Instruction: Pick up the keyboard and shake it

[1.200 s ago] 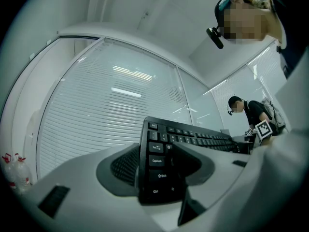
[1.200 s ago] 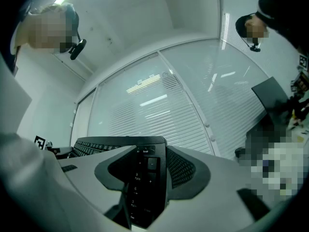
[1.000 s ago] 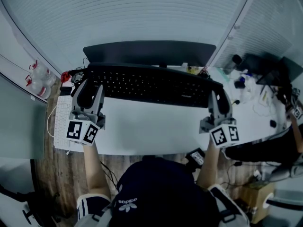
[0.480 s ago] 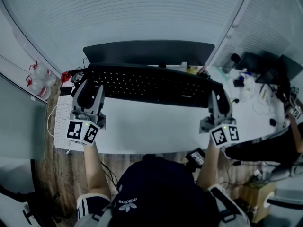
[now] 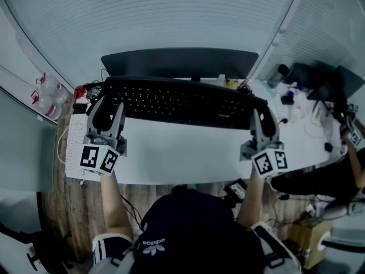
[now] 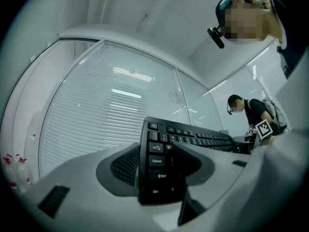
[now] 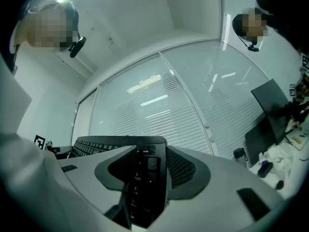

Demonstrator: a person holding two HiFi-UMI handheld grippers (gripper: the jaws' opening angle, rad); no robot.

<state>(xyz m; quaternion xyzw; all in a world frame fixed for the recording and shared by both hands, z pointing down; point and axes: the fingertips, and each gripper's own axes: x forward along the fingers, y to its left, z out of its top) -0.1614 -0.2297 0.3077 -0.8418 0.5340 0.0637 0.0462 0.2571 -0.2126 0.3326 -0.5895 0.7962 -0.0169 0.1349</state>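
Black keyboard (image 5: 185, 103): held by both ends, spanning between the two tools above the white surface (image 5: 182, 153), just in front of the dark monitor (image 5: 179, 63). Left hand-held gripper (image 5: 108, 108): jaws clamped on the keyboard's left end, at the Caps Lock and Shift keys. Right hand-held gripper (image 5: 260, 119): jaws clamped on the right end, over the number pad. Window blinds (image 6: 111, 110) show behind the keyboard in both gripper views.

An office: a monitor (image 5: 179, 63) stands at the white worktop's (image 5: 182, 153) far edge, and slatted blinds (image 5: 159, 16) cover the glass walls behind.
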